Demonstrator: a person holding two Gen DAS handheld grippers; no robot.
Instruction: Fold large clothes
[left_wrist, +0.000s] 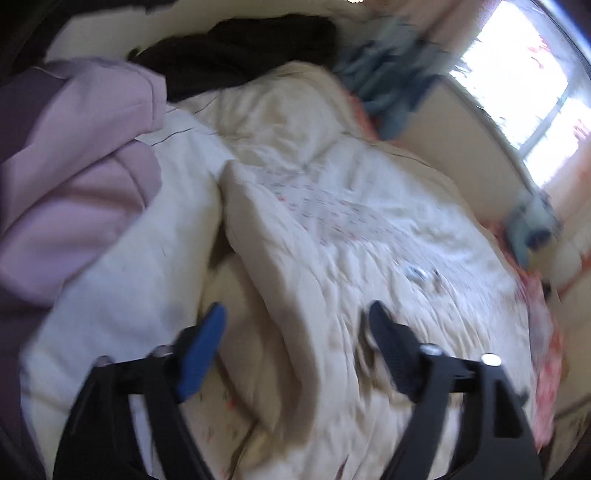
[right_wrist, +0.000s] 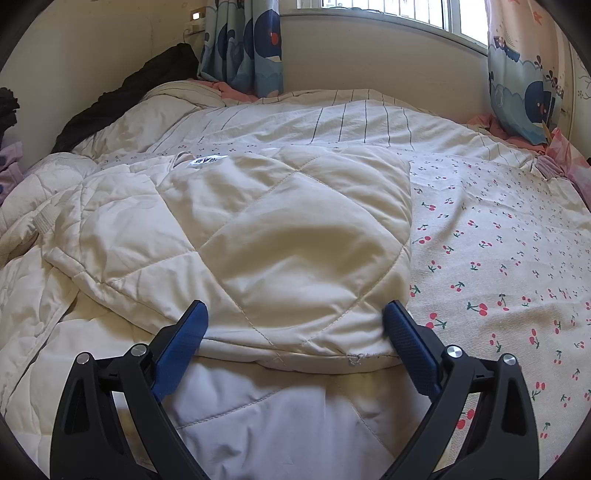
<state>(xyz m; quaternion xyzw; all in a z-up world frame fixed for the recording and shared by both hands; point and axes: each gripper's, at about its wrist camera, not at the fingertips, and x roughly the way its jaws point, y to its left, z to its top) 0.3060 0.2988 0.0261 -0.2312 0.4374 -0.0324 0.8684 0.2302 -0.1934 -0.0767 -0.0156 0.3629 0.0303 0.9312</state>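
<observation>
Cream quilted garment on bed, over cherry-print sheet, near my side. I judge fold partly done: one flap already doubled over body, left portion still bunched, final folds left. Folded edge runs side to side across right view; true long axis unclear. Left claw spread, nothing pinched, above rumpled cream fabric, view blurred. Right claw spread, straddling folded edge, pads not pressing.
</observation>
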